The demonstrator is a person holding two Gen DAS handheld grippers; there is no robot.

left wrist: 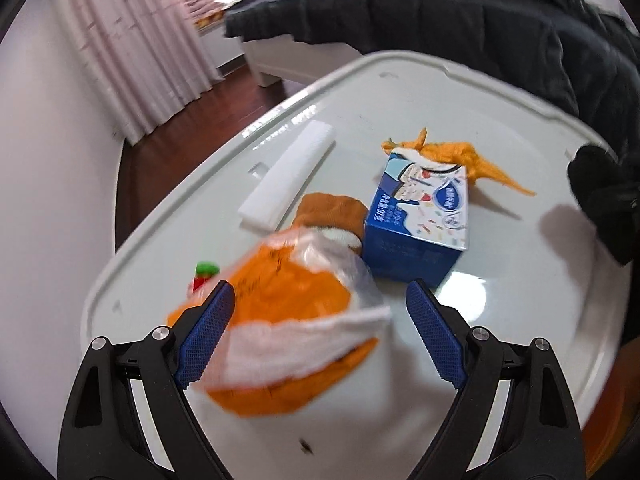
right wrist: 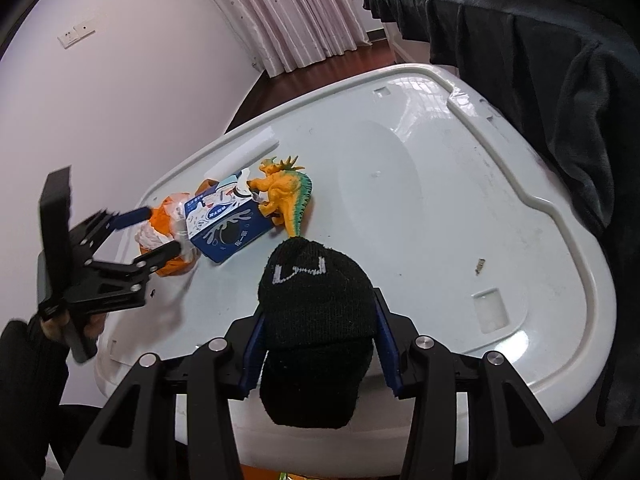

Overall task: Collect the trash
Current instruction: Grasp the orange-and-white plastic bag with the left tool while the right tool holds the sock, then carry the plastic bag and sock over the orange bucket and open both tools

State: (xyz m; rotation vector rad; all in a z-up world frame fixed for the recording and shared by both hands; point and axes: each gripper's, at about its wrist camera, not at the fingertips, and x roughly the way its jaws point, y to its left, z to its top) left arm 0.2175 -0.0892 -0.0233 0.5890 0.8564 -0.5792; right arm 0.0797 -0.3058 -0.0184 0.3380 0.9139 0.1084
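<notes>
right tongs (right wrist: 318,354) clenched on a black knit hat (right wrist: 316,312) over the desk's (right wrist: 460,208) near edge, left tongs (left wrist: 320,320) spread around the orange-white plastic bag (left wrist: 288,320) beside the blue carton (left wrist: 416,224) at its left edge.

**Black hat in the right fingers**

The right gripper (right wrist: 318,344) clamps a black knitted beanie (right wrist: 316,316) above the glossy white plastic surface (right wrist: 460,208). Farther left, the left gripper (right wrist: 162,230) straddles a crumpled orange-and-white plastic bag (right wrist: 168,236), touching a blue milk carton (right wrist: 226,222) beside an orange toy dinosaur (right wrist: 286,192).
</notes>
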